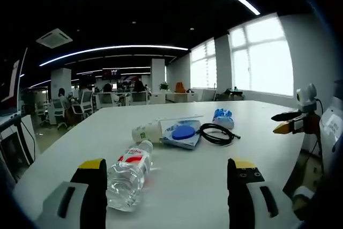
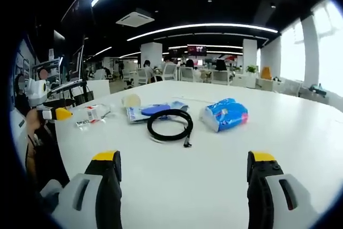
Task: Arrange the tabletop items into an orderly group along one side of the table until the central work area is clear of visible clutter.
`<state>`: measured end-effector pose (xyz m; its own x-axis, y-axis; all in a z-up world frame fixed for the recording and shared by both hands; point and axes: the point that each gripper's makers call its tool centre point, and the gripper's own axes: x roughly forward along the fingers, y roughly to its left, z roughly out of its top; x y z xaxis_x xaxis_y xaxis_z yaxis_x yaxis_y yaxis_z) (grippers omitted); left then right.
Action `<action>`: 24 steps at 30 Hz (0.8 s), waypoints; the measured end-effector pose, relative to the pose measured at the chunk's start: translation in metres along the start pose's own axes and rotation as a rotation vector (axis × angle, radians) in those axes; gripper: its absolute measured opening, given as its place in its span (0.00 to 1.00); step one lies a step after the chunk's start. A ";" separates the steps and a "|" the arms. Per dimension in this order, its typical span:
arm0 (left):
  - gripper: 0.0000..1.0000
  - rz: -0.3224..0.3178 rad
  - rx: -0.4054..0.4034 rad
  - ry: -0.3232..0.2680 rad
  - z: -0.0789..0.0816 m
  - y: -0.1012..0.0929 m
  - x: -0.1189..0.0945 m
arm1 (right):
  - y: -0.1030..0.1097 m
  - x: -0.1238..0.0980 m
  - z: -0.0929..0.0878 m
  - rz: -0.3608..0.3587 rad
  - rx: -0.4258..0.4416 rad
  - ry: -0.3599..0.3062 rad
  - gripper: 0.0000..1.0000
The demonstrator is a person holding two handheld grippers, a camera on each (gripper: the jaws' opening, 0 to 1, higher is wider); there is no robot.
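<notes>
On the table [image 1: 252, 132]: white top, with the items gathered toward its middle, an open office with desks and chairs behind it.
Left gripper [image 1: 166, 172]: low in the left gripper view, jaws wide apart with yellow tips, nothing between them; it also appeared in the right gripper view at 9 o'clock [image 2: 56, 113].
Right gripper [image 2: 182, 167]: low in the right gripper view, jaws spread apart and holding nothing; seen in the left gripper view at 3 o'clock [image 1: 289, 123], off the table's edge.
Water bottle [image 1: 128, 175]: clear, red and white label, lay on its side touching the inner face of the left jaw, at 7 o'clock in the left gripper view; in the right gripper view it sat at 10 o'clock [image 2: 92, 113].
White bottle [image 1: 146, 132]: lay on its side just beside the flat packet.
Flat packet [image 1: 182, 134]: pale, with a blue round shape on it, between the white bottle and the cable.
Black cable [image 2: 170, 124]: coiled in a loop, near the centre of the right gripper view, touching the packet's edge in the left gripper view.
Blue pack [image 2: 225, 114]: soft blue and white wrapper, just beside the cable at 1 o'clock of it in the right gripper view.
</notes>
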<state>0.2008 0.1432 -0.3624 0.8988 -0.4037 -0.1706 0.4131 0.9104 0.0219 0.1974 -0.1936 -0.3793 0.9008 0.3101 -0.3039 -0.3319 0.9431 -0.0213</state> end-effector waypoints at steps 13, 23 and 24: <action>0.91 0.004 0.006 0.014 -0.003 0.004 -0.001 | 0.001 0.001 -0.004 0.001 0.001 0.016 0.93; 0.89 0.005 0.025 0.023 -0.001 0.007 -0.001 | 0.003 0.002 -0.006 0.012 0.000 0.022 0.92; 0.89 0.005 0.032 0.025 -0.001 0.008 0.000 | 0.003 0.002 -0.007 0.012 0.001 0.024 0.91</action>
<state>0.2036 0.1503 -0.3628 0.8972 -0.3962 -0.1953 0.4133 0.9090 0.0544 0.1961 -0.1910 -0.3863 0.8897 0.3187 -0.3269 -0.3425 0.9394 -0.0163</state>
